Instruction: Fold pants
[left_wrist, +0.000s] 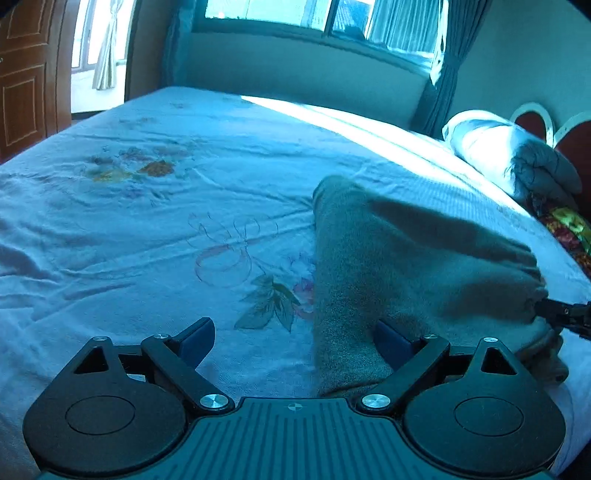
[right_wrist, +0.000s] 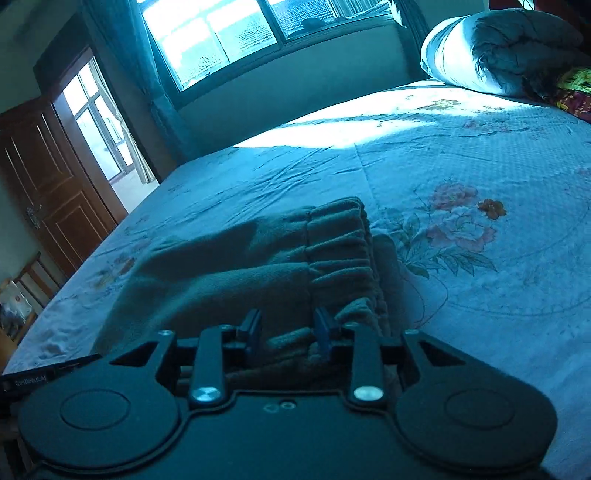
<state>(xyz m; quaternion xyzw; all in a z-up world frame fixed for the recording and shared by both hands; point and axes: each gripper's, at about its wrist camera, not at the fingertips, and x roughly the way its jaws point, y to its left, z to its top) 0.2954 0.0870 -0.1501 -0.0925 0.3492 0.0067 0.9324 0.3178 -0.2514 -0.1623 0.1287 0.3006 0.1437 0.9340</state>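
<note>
Nearest the left wrist camera, the left tool (left_wrist: 293, 341) stands spread wide with nothing pinched; its pad at 3 o'clock merely touches or lies just beside the edge of the grey-green fleece pants (left_wrist: 399, 266), which seems to leave that edge free to settle. In the right wrist view the right tool (right_wrist: 287, 332) has its jaws drawn narrow around a bunched fold of the same fleece near the gathered elastic waistband (right_wrist: 338, 240); it looks pinched, probably so the top layer can be carried and laid squarely. In the left view that tool's tip meets the cloth at about 3 o'clock. The pants lie folded on the pale blue flower-printed bed sheet (left_wrist: 147, 229), near the bed's close edge, running toward 12 o'clock. Farther off, at 2 o'clock, a rolled grey-white quilt (right_wrist: 491, 51) sits by the headboard. Beyond are the window (right_wrist: 221, 37) and brown wooden door (right_wrist: 48, 184).
</note>
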